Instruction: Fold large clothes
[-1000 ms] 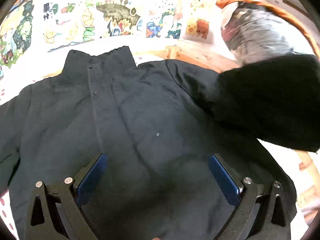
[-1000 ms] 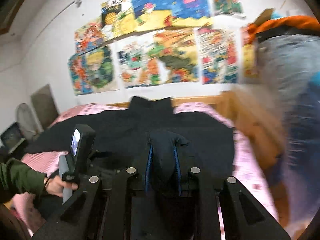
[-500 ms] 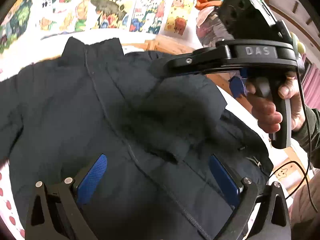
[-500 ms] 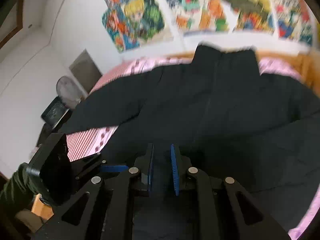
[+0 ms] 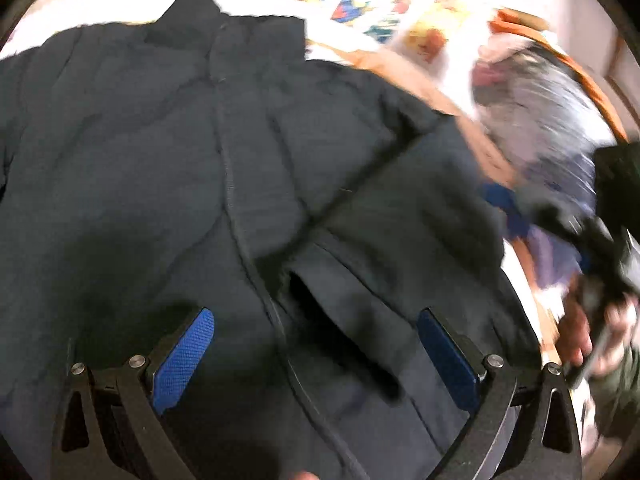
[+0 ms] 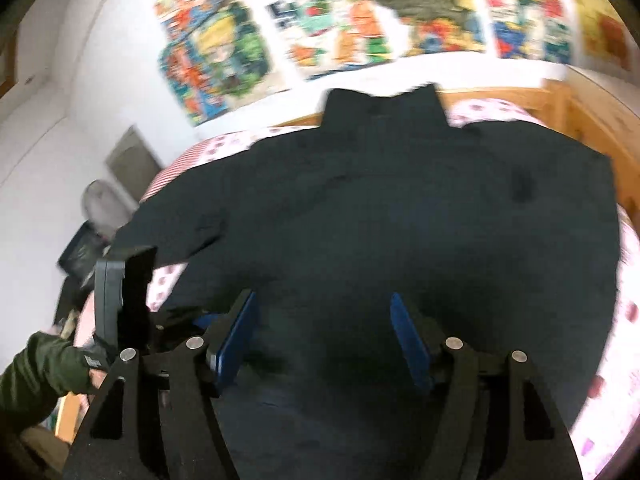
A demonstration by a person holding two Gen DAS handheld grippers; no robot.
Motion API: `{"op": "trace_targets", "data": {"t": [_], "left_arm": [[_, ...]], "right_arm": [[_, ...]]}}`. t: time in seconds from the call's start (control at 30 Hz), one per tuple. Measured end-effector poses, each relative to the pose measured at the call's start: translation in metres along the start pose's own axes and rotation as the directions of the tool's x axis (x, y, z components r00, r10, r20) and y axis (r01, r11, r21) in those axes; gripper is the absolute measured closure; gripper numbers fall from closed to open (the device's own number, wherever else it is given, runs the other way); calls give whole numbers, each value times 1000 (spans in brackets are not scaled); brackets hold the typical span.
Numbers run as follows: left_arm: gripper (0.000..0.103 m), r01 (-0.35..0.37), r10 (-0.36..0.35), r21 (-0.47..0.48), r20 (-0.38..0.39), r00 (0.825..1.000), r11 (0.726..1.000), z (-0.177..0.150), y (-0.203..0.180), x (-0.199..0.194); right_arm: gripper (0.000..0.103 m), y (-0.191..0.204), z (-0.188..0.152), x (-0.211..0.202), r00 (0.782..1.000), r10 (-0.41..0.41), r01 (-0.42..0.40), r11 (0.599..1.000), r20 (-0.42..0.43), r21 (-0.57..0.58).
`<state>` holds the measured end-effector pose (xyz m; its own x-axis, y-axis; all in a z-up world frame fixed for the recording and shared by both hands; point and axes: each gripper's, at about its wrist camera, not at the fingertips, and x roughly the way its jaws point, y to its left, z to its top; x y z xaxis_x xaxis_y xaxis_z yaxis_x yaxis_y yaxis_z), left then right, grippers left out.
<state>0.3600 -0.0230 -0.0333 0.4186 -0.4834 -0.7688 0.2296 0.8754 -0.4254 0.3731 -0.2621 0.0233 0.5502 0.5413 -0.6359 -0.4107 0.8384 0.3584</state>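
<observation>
My right gripper (image 6: 324, 336) has its jaws opening, blue pads clear of cloth, nothing pinched btwn them; only the dark jacket (image 6: 400, 208) lies below. Left gripper (image 5: 316, 352) is spread wide too, empty, hovering over the jacket's lower front near the zip. Jacket lies face up on the pink patterned bed (image 6: 624, 320), collar (image 6: 384, 108) toward the poster wall. In the left wrist view the sleeve (image 5: 400, 216) on the right side of that frame is laid in across the chest, so I judge fold no. 1 done. Other sleeve (image 6: 172, 228) is spread out toward the bed edge w/ no fold in it. Left to do, I reckon: bring that sleeve in, then fold the body up. Both views are blurred, so creases are hard to check.
</observation>
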Motion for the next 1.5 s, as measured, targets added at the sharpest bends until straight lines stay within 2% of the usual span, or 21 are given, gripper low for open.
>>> {"op": "trace_targets", "data": {"t": [0.1,0.17,0.23,0.27,0.3,0.33,0.4,0.43,0.6,0.67,0.7,0.73,0.77,0.83,0.9,0.93,1.1,1.13,1.23,1.3,1.5], "left_arm": [[4,-50,49,-72,-14,999,996,12,6,17],[19,-66,65,-89,-10,998,994,16,5,25],[40,-69,68,-68,-16,998,995,19,-2,30],[43,-79,78,-58,-14,997,995,20,-4,31],[54,-93,92,-41,-7,996,995,19,-7,30],[75,-86,86,-20,6,996,996,18,-12,29],[87,-131,131,-1,27,991,991,18,-17,25],[91,-151,151,-2,43,988,989,18,-19,20],[93,-209,209,-12,131,969,978,23,-29,-8],[93,-215,215,-18,167,962,976,27,-33,-22],[98,-221,221,-20,207,953,975,29,-35,-33],[98,-252,244,-3,269,932,968,32,-39,-46],[98,-270,250,22,311,917,963,34,-43,-55],[98,-316,256,82,416,873,945,38,-50,-82],[98,-348,274,84,459,845,934,42,-50,-100],[98,-365,289,75,473,832,928,43,-49,-106],[98,-482,426,-33,524,738,875,55,-19,-131],[98,-518,463,-53,532,709,854,58,-10,-131],[98,-606,551,-87,533,643,791,63,15,-128],[98,-630,588,-109,509,629,769,67,36,-121],[98,-637,644,-163,380,664,753,78,86,-87]], "right_arm": [[39,-30,-3,-8,998,-59,58,996,17,72],[39,-48,-6,-11,995,-94,91,990,23,112],[39,-66,-8,-14,992,-121,116,982,25,150],[39,-70,-9,-15,992,-124,119,979,20,168],[39,-75,-11,-16,991,-130,125,976,21,179],[39,-76,-11,-15,991,-134,128,975,22,183],[39,-77,-13,-17,988,-153,145,973,30,178],[39,-75,-11,-16,986,-165,157,973,35,170],[39,-60,-1,-34,951,-278,265,959,139,104],[39,-57,5,-45,936,-298,285,954,188,94],[39,-55,8,-50,929,-306,294,952,208,88],[38,-54,10,-56,923,-313,302,950,226,81],[29,-53,12,-58,917,-317,309,948,240,74],[23,-48,16,-60,908,-319,315,947,270,58],[23,-43,20,-56,909,-319,322,946,267,35],[23,-40,22,-54,910,-318,323,946,265,26],[23,-26,38,-30,915,-314,331,943,252,-27],[23,-23,38,-24,915,-315,335,942,252,-39],[23,-16,46,-2,911,-334,363,928,242,-86],[23,-13,51,12,909,-345,377,919,232,-111],[23,-5,62,74,918,-379,396,895,119,-204]]}}
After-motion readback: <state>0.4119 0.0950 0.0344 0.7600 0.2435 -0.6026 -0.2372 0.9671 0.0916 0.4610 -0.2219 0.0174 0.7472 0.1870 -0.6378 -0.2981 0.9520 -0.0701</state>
